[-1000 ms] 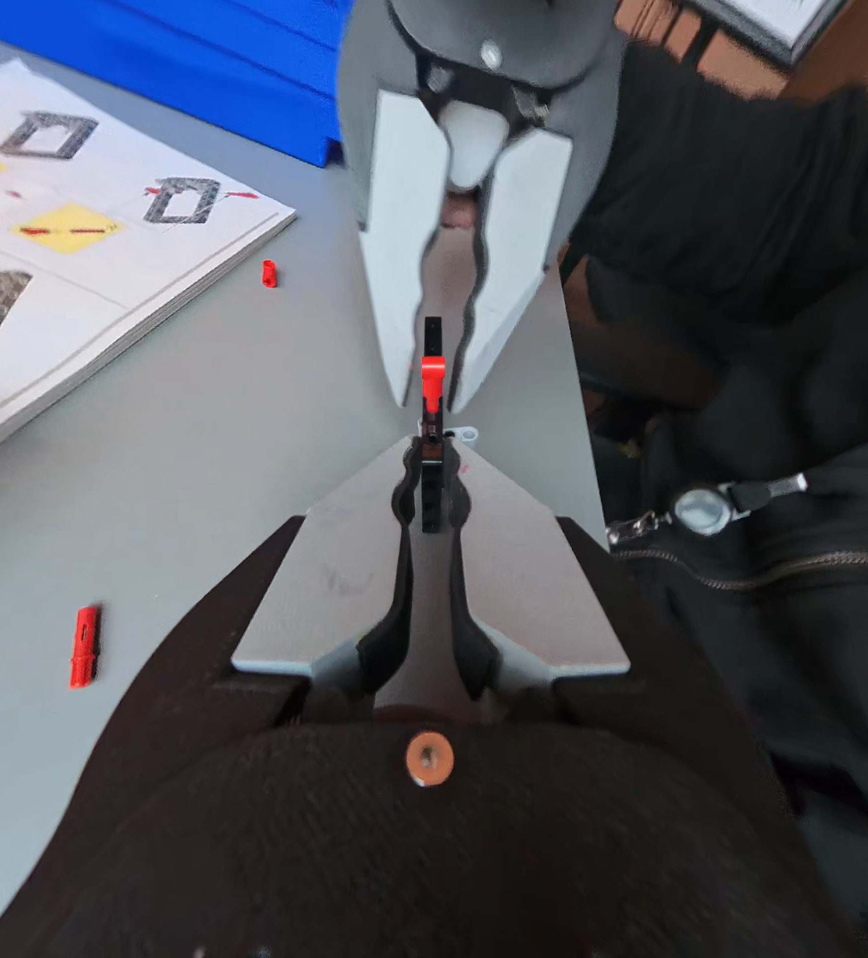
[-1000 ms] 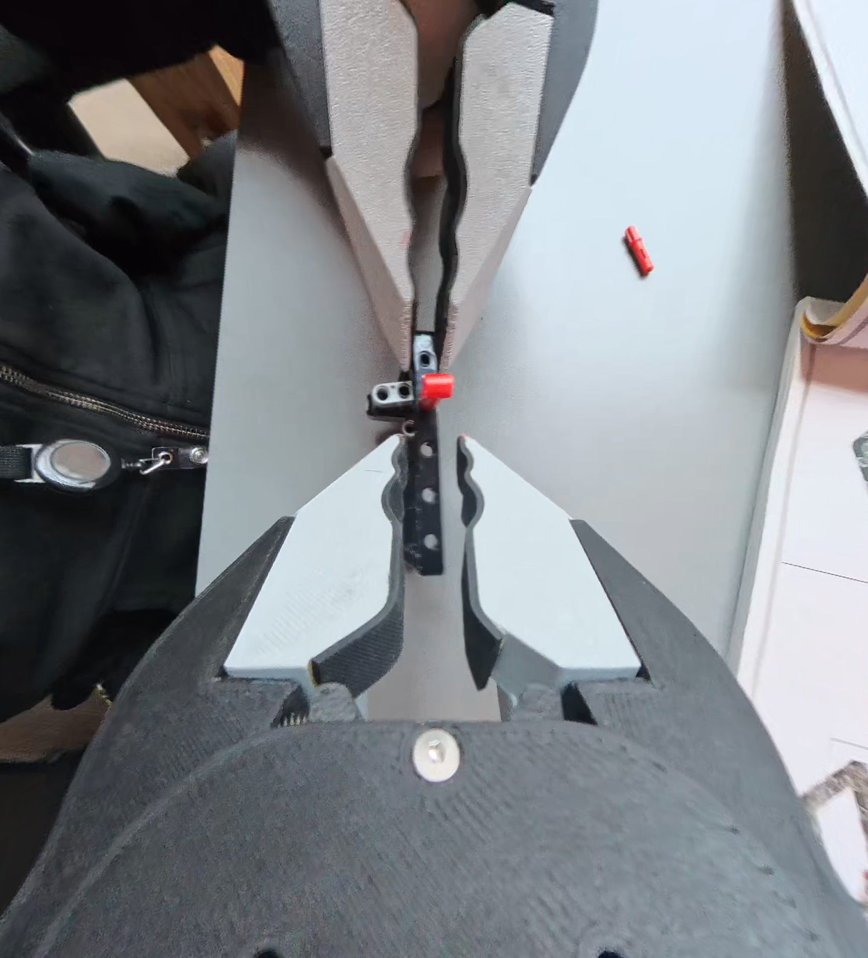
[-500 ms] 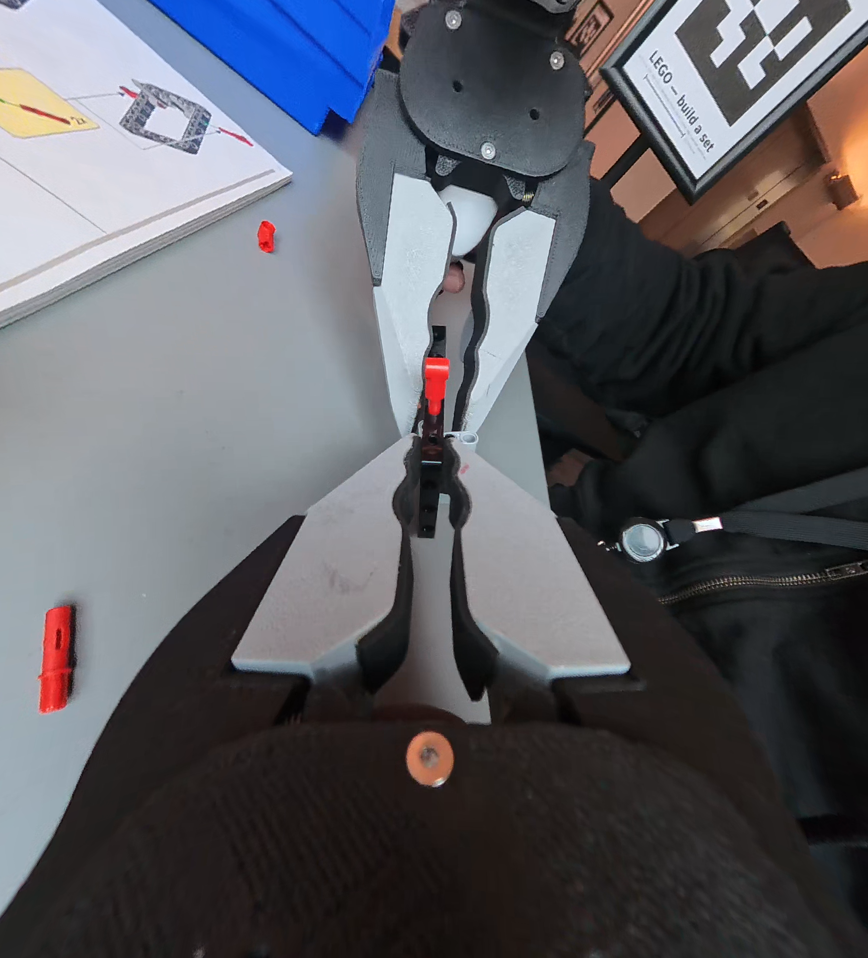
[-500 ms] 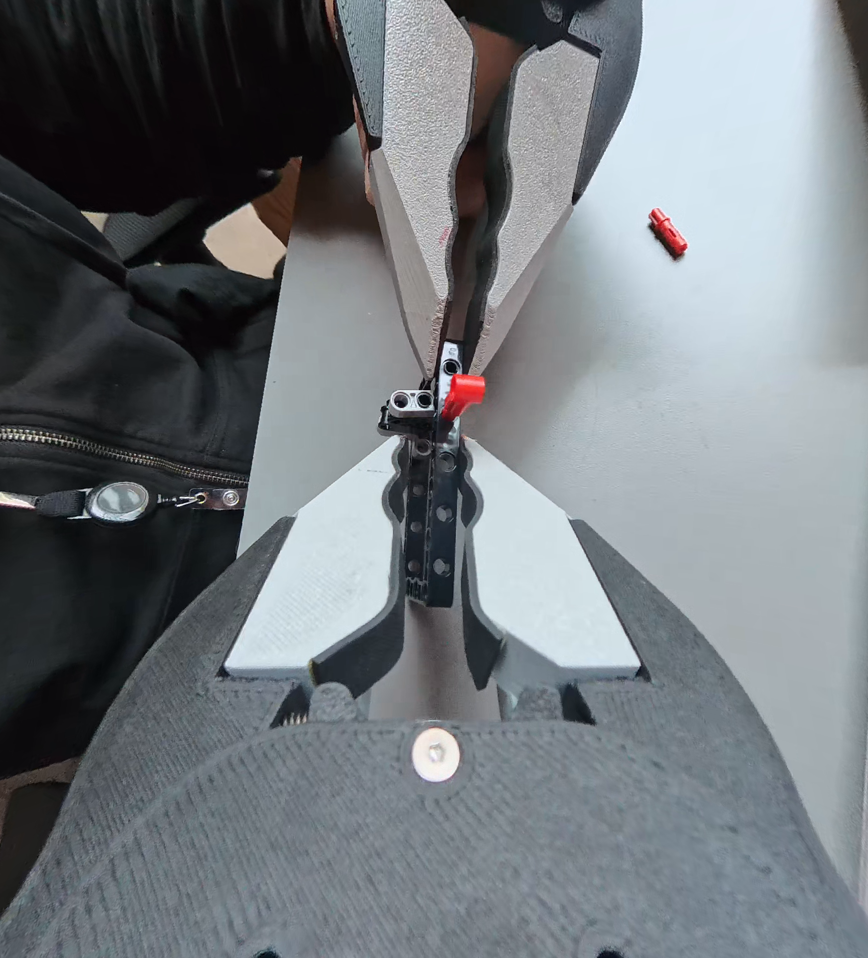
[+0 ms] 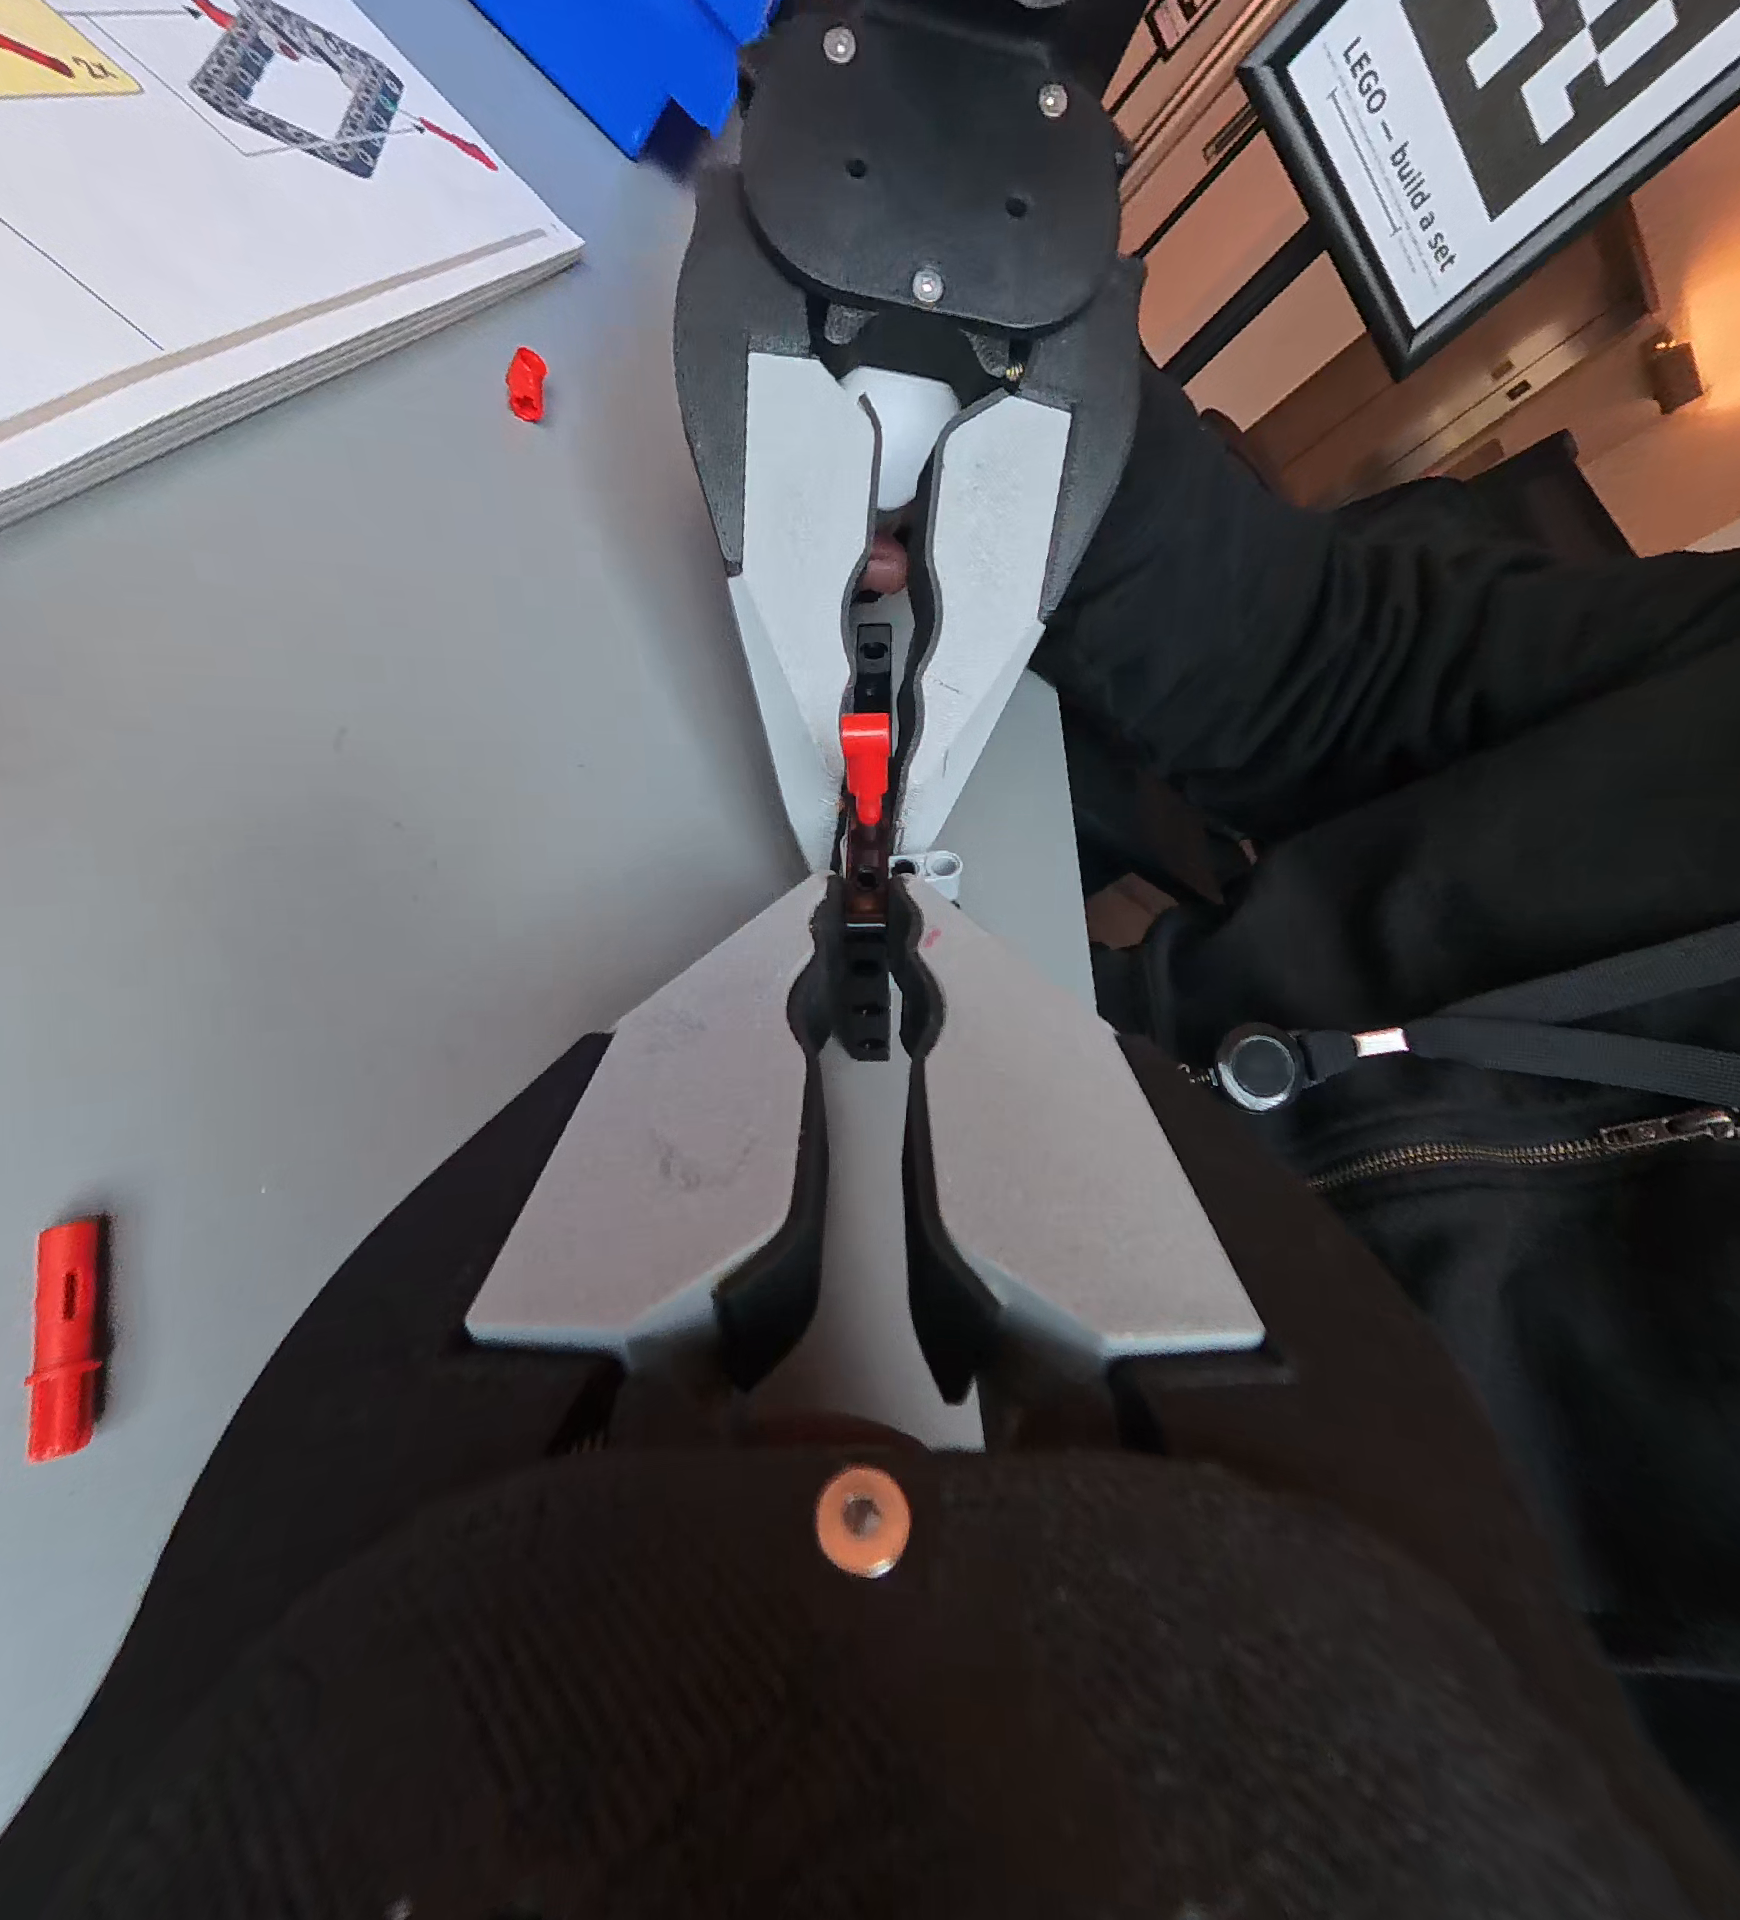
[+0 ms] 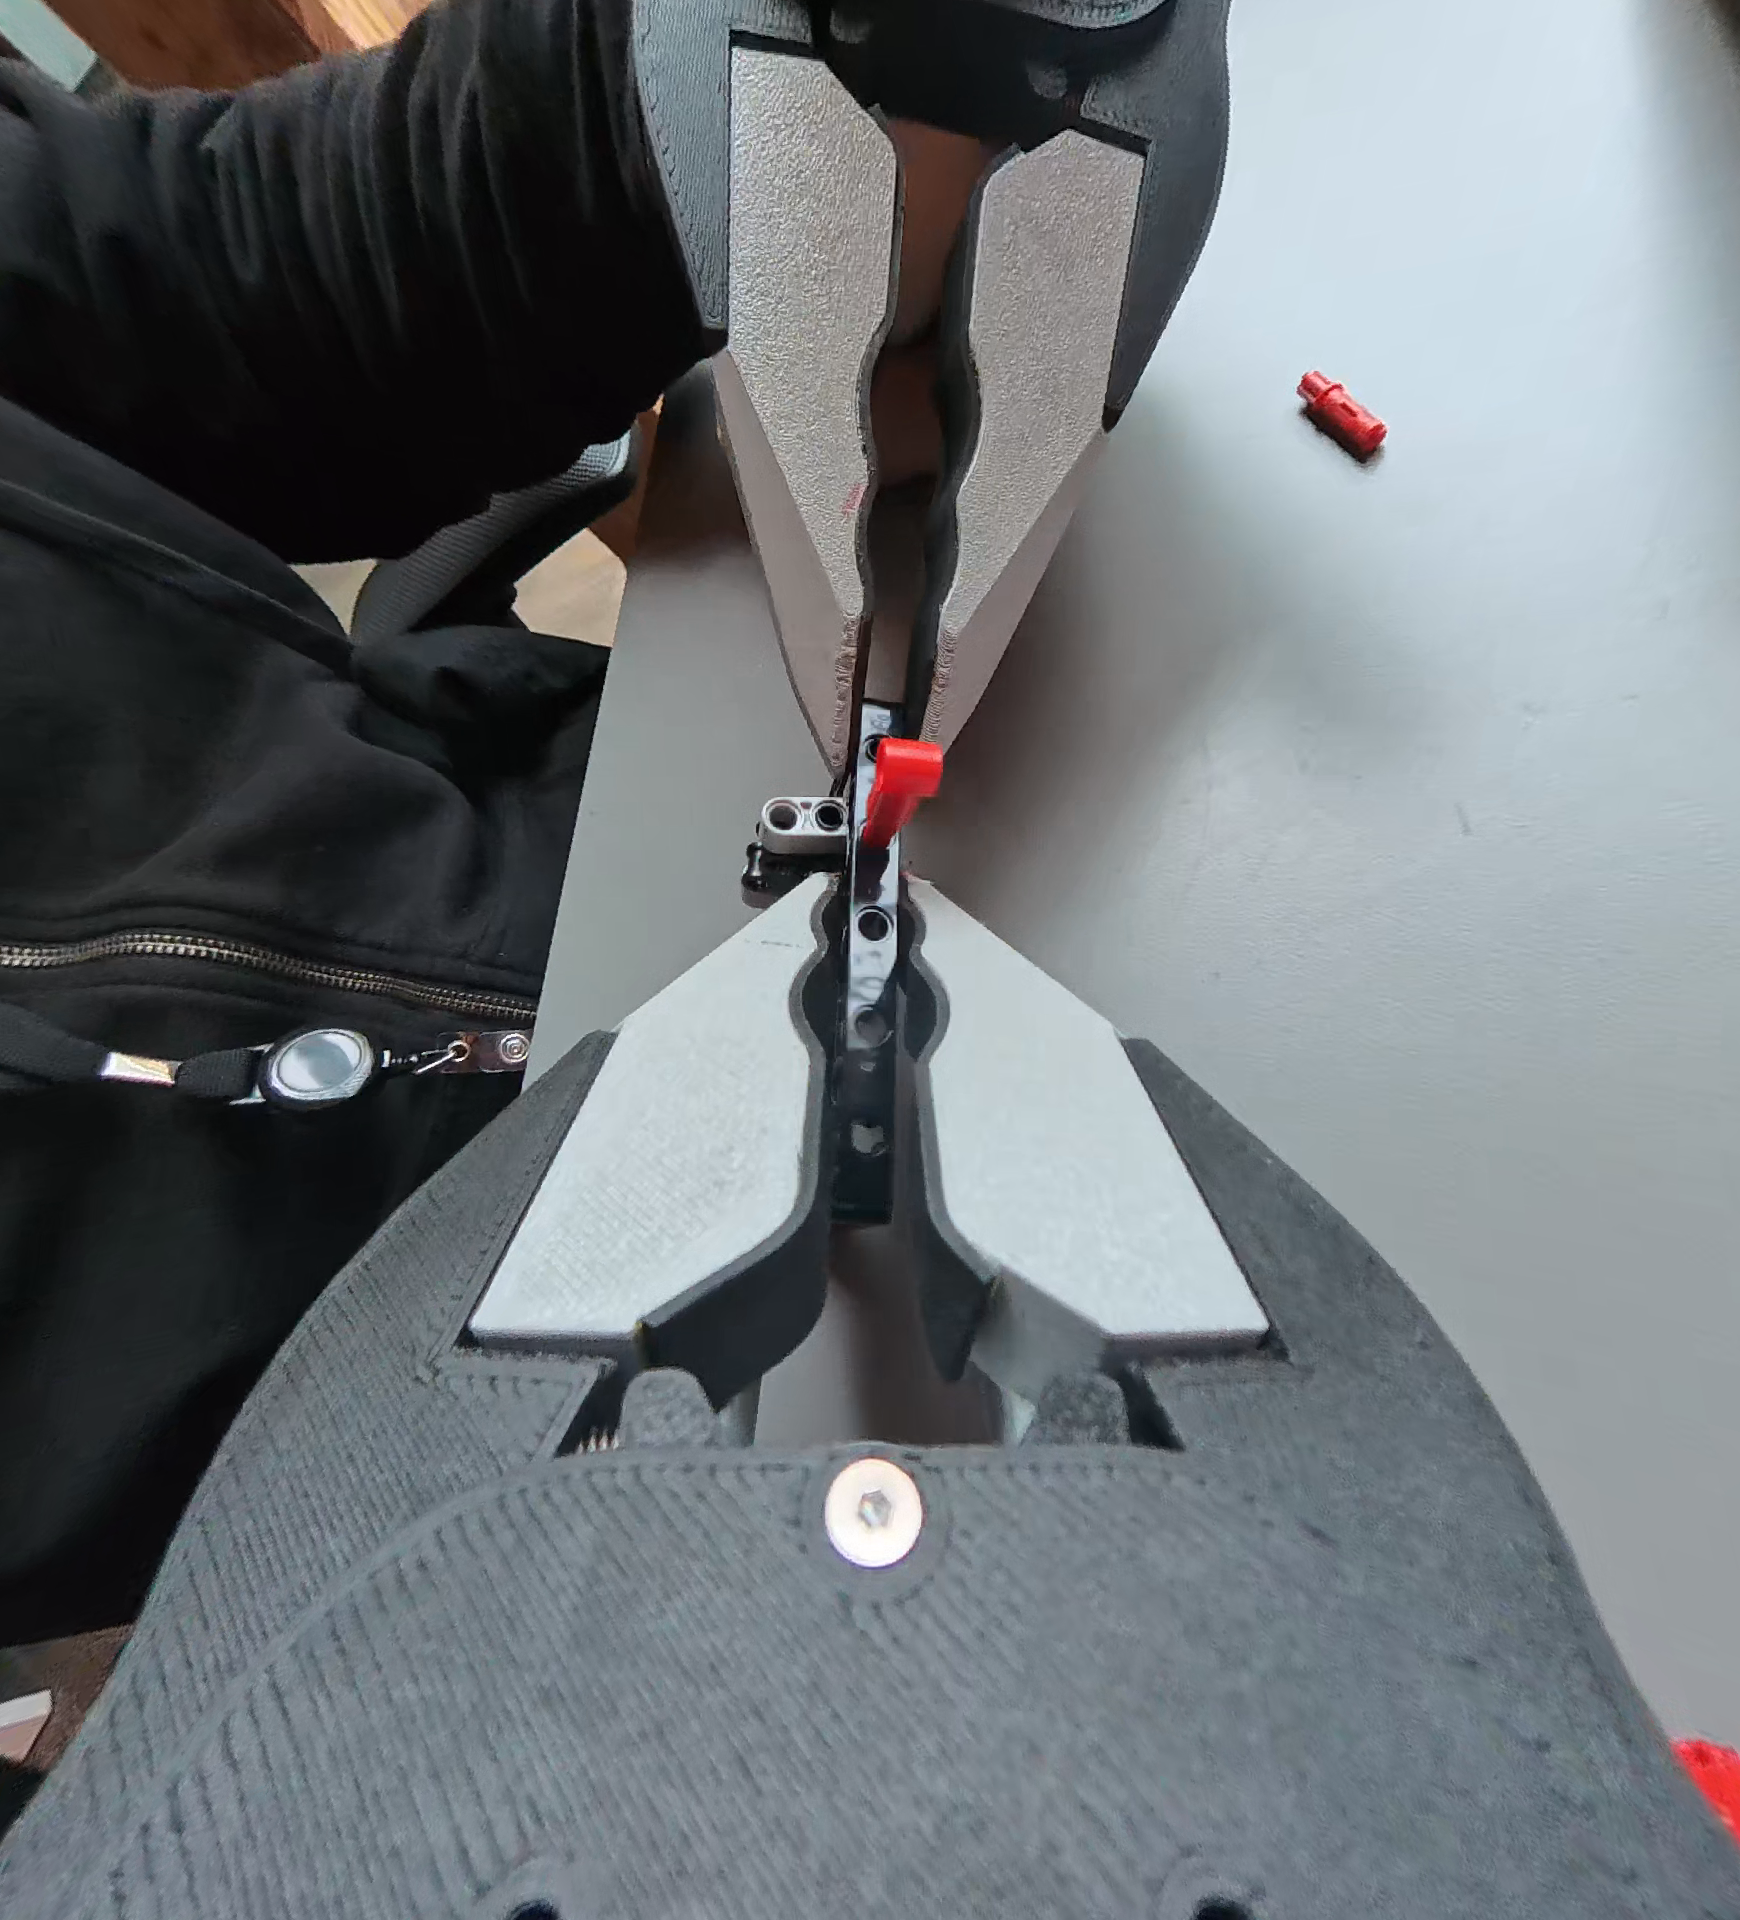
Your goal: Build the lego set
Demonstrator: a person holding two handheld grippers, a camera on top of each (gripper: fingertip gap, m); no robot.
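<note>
**Both grippers clamped on one black beam above the table edge**

The left gripper (image 5: 866, 914) is clenched on one end of a black holed beam (image 5: 867, 997); the right gripper (image 6: 871, 894) grips the other end of the same beam (image 6: 868, 1039). The two grippers meet tip to tip, and the beam's long axis runs straight along both pairs of fingers, from one gripper into the other. A red pin piece (image 6: 897, 784) stands out from the beam at the junction, and a small light grey connector (image 6: 801, 821) projects sideways there.

The assembly is held over the grey table (image 5: 378, 779), near its edge. Two loose red pins (image 5: 66, 1340) (image 5: 526, 382) lie well apart on the table. An open instruction booklet (image 5: 118, 260) lies beyond, with a blue bin (image 5: 617, 62) behind it. A person's black jacket (image 6: 222, 727) is close beside the grippers.
</note>
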